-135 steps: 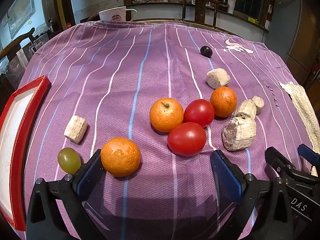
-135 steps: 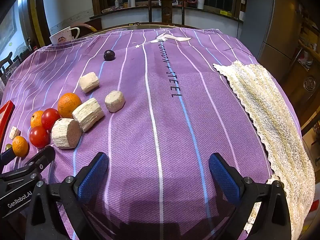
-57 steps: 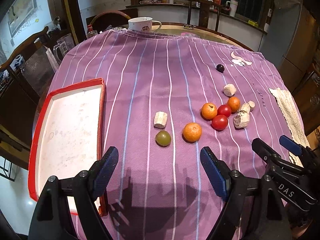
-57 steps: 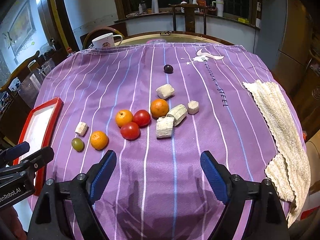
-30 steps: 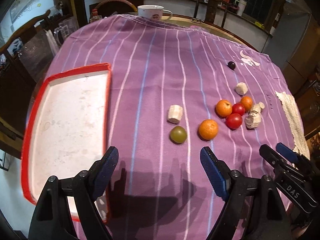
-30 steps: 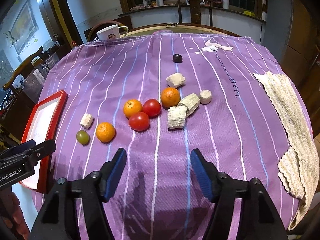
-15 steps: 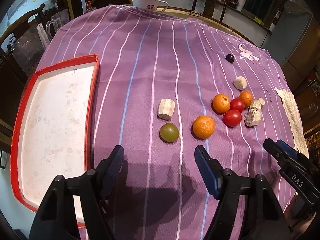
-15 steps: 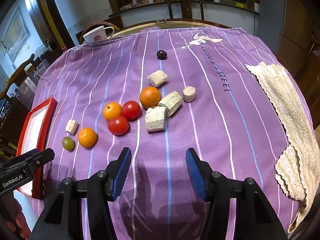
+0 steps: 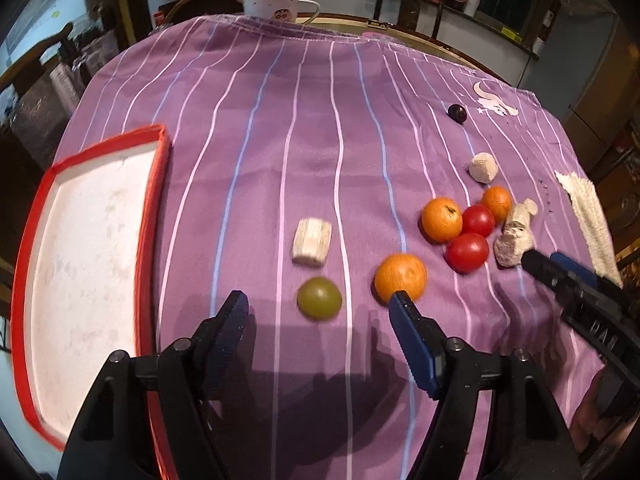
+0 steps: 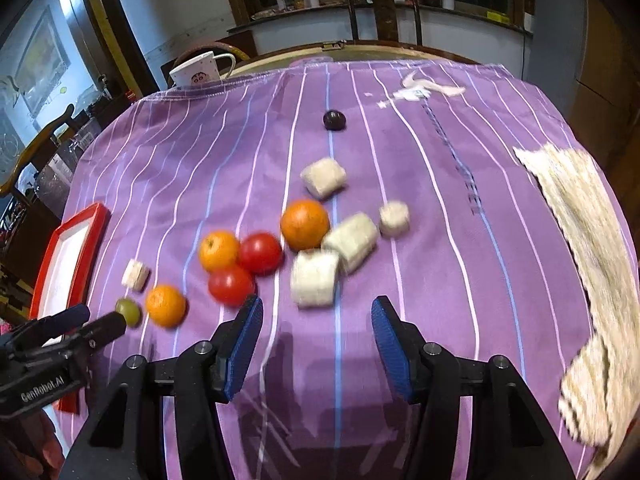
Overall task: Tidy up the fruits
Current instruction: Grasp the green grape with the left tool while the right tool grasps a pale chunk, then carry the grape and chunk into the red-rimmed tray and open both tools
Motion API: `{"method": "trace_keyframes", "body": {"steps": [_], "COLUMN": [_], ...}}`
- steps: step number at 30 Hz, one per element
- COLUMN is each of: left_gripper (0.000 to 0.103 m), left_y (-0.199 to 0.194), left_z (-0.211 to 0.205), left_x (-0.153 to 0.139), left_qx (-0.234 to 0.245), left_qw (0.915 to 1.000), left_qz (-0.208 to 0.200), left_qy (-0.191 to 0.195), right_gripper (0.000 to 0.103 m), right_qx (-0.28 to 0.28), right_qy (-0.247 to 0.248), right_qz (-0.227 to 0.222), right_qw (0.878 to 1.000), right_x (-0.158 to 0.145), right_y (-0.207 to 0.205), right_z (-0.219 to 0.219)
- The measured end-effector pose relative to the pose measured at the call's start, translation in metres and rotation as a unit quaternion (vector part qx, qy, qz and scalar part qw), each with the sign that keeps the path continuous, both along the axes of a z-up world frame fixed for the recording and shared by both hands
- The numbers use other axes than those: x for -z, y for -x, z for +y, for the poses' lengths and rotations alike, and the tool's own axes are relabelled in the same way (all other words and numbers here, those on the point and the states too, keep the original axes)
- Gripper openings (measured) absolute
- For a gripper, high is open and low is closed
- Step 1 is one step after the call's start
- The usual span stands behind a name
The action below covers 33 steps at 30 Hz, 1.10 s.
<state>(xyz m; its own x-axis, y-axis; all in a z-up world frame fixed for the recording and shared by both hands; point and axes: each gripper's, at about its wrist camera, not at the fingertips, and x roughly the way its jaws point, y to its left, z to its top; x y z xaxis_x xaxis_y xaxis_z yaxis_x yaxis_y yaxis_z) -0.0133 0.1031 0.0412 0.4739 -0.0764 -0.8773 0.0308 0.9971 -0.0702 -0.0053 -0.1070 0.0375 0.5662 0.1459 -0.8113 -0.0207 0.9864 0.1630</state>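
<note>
Nothing sorted yet: tray (image 9: 86, 248), left of frame, is bare; grape (image 9: 319, 297), oranges, tomatoes lie loose; both tongs (image 9: 318, 312) (image 10: 316, 322) gape, holding nothing

3 oranges (image 9: 400, 277), 2 tomatoes (image 9: 467, 252), green grape (image 9: 319, 297) on cloth

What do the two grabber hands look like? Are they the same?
Both match: the left gripper and right gripper have black plastic frames, round silver bolts, and two flat fingers with ridged blue pads. From the side, one body reads "GenRobot.AI" in white, the other shows letters like "DAS". No cables or sleeves show.
</note>
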Motion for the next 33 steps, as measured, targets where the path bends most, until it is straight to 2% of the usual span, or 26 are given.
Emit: {"method": "trace_keyframes", "body": {"steps": [7,10,12,14,17,23,25,26,29,33], "left_gripper": [0.073,0.071,0.063,0.062,0.052,0.050,0.039,0.024,0.024,0.024], "left_y": [-0.011,-0.013,-0.011,-0.007,-0.006,-0.011,-0.011,-0.011,-0.010,-0.008], "left_z": [-0.002,0.004,0.012,0.017,0.024,0.017,0.011,0.008,0.007,0.013], "left_x": [0.012,0.012,0.012,0.015,0.022,0.023,0.023,0.023,0.022,0.020], "left_qx": [0.019,0.013,0.012,0.010,0.007,0.012,0.016,0.020,0.026,0.022], "left_qw": [0.9994,0.9992,0.9987,0.9982,0.9967,0.9983,0.9994,0.9996,0.9994,0.9986], "left_qz": [-0.004,-0.007,-0.004,0.001,0.014,0.005,0.000,-0.003,-0.001,0.004], "left_qy": [0.029,0.036,0.050,0.059,0.080,0.057,0.032,0.022,0.024,0.047], "right_gripper": [0.061,0.051,0.043,0.035,0.032,0.031,0.031,0.031,0.030,0.029], "right_qx": [0.000,-0.007,-0.015,-0.022,-0.023,-0.032,-0.034,-0.035,-0.034,-0.034], "right_qy": [-0.003,-0.007,-0.010,-0.012,-0.017,-0.010,-0.008,-0.009,-0.016,-0.026], "right_qz": [0.008,0.015,0.020,0.024,0.026,0.023,0.022,0.022,0.021,0.017], "right_qw": [1.000,1.000,1.000,0.999,0.999,0.999,0.999,0.999,0.999,0.999], "right_x": [0.010,0.014,0.017,0.020,0.022,0.022,0.022,0.022,0.020,0.014], "right_y": [-0.018,-0.021,-0.022,-0.024,-0.025,-0.027,-0.028,-0.028,-0.027,-0.021], "right_z": [-0.003,-0.002,0.000,0.002,0.002,0.006,0.007,0.006,0.005,0.004]}}
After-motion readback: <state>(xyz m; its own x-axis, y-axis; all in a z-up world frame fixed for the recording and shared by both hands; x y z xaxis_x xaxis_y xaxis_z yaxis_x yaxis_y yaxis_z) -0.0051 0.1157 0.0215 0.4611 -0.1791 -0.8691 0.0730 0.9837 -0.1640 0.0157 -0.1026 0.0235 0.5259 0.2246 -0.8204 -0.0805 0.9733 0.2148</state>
